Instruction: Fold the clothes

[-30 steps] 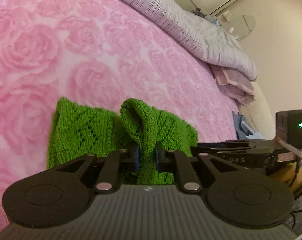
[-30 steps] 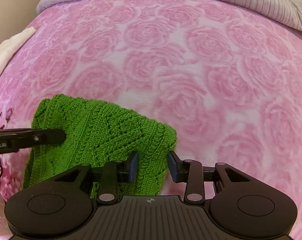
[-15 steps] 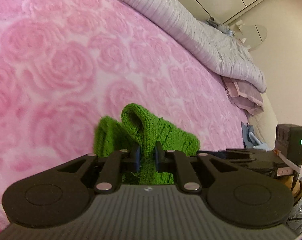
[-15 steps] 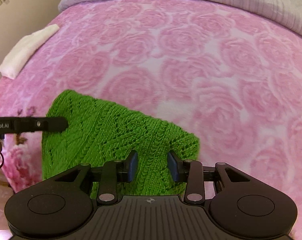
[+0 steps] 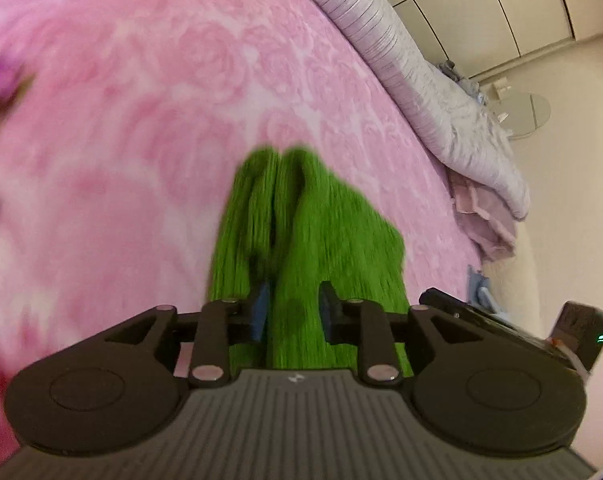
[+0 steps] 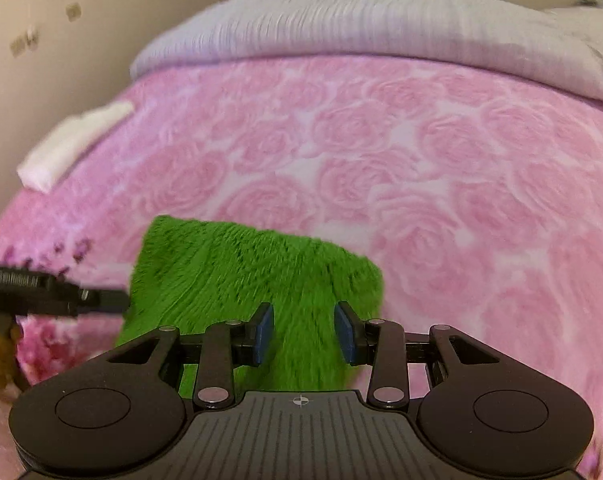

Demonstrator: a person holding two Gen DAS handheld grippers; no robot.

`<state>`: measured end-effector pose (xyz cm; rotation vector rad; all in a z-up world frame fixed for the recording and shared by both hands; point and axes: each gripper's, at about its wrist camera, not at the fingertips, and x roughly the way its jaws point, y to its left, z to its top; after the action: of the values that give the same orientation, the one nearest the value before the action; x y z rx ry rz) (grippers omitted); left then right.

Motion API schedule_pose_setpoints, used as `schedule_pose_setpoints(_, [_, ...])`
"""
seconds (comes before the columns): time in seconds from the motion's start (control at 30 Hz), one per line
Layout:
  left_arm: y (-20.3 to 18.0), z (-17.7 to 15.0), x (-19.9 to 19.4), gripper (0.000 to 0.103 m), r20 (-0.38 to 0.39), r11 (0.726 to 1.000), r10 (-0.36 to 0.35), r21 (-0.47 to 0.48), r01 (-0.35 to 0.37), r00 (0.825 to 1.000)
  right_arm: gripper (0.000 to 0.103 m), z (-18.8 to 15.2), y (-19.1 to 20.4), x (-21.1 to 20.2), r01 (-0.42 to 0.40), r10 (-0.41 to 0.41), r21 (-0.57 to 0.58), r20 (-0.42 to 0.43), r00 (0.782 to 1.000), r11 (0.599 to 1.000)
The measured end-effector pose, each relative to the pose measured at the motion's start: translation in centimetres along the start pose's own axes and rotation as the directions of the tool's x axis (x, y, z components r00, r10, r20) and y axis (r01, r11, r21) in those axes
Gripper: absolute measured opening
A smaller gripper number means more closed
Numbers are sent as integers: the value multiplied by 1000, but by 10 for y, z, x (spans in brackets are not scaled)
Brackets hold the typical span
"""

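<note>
Both hand-held grippers [image 5: 293,312] [image 6: 303,334] have parted around one green knit [image 6: 253,272].

Green knit [image 6: 237,276] between parted jaws, on pink blanket [image 6: 441,168].

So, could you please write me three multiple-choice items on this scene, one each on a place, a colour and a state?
1. Where does the white cloth lie?
A. On the green garment
B. At the edge of the pink blanket, near the wall
C. On the grey quilt

2. What colour is the knit garment?
A. Blue
B. Red
C. Green

3. How is the knit garment?
A. Bunched into upright folds between the left gripper's fingers
B. Hanging on a hanger
C. Shut away in a drawer

Answers: 1 B, since the white cloth sits at the blanket's far left edge, by the wall. 2 C, since the knit garment is bright green in both views. 3 A, since its folds rise between the fingers of the left gripper.
</note>
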<state>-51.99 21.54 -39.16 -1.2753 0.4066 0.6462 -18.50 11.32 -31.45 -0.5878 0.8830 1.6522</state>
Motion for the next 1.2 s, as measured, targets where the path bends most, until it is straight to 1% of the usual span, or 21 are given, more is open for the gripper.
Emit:
schedule_pose_setpoints(0.1, [4, -34, -18, 24, -1, 999, -19, -45, 19, 1000, 38, -29, -7, -25, 27, -28, 73, 23, 999, 997])
schedule_pose_setpoints(0.2, [5, -61, -25, 24, -10, 995, -36, -93, 35, 999, 38, -56, -12, -42, 47, -50, 151, 20, 999, 987])
schedule_pose_setpoints(0.3, [7, -78, -20, 26, -24, 992, -25, -122, 22, 999, 38, -74, -10, -53, 16, -22, 211, 29, 999, 977])
schedule_pose_setpoints(0.37, [9, -85, -15, 26, -22, 989, -29, -143, 25, 999, 38, -78, -6, -54, 9, -17, 220, 35, 999, 975])
schedule_pose_setpoints(0.4, [8, -85, -13, 26, -11, 989, -38, -145, 36, 999, 38, -78, -3, -52, 6, -14, 217, 33, 999, 976])
schedule_pose_setpoints(0.43, [7, -85, -12, 23, -2, 990, -39, -139, 38, 999, 38, -79, 1, -49, 3, -10, 212, 29, 1000, 977])
schedule_pose_setpoints(0.47, [7, -86, -11, 6, 7, 991, -33, -129, 34, 999, 38, -79, 4, -46, 0, -6, 206, 25, 1000, 979])
schedule_pose_setpoints(0.53, [1, -87, -22, 4, 51, 996, -29, -85, 33, 998, 37, -82, 14, -41, 16, -19, 177, 16, 1000, 984])
schedule_pose_setpoints(0.6, [-6, -87, -39, 4, 100, 999, -22, -32, 25, 995, 37, -83, 29, -38, 55, -57, 114, 16, 998, 992])
schedule_pose_setpoints(0.67, [-2, -88, -56, 4, 131, 1000, 18, 12, -20, 991, 37, -86, 45, -31, 93, -93, 30, -3, 996, 995])
schedule_pose_setpoints(0.73, [9, -91, -56, 4, 127, 998, 67, 10, -69, 990, 37, -95, 58, -16, 91, -92, -46, -33, 995, 995])
schedule_pose_setpoints(0.77, [16, -93, -52, 4, 121, 996, 89, 0, -90, 989, 37, -99, 62, -9, 94, -97, -71, -32, 995, 993])
schedule_pose_setpoints(0.8, [20, -94, -49, 4, 125, 995, 95, -6, -95, 988, 37, -102, 66, -6, 103, -105, -90, -20, 994, 991])
schedule_pose_setpoints(0.87, [20, -96, -47, 4, 142, 996, 92, -4, -92, 986, 37, -101, 68, -12, 110, -111, -98, -6, 994, 989])
schedule_pose_setpoints(0.93, [13, -94, -49, 4, 153, 995, 88, 30, -94, 984, 37, -97, 61, -25, 103, -102, -50, 22, 995, 993])
schedule_pose_setpoints(1.0, [6, -91, -48, 4, 147, 992, 93, 65, -104, 985, 37, -94, 54, -43, 70, -70, 8, 76, 995, 998])
schedule_pose_setpoints(1.03, [5, -91, -47, 4, 145, 992, 95, 70, -106, 985, 37, -94, 52, -51, 41, -43, 28, 97, 994, 999])
schedule_pose_setpoints(1.13, [8, -95, -43, 5, 138, 992, 107, 55, -115, 985, 37, -98, 52, -53, -16, 12, 45, 84, 996, 999])
schedule_pose_setpoints(1.2, [13, -99, -38, 5, 132, 991, 117, 45, -123, 984, 37, -103, 55, -44, -6, 4, 22, 59, 998, 1000])
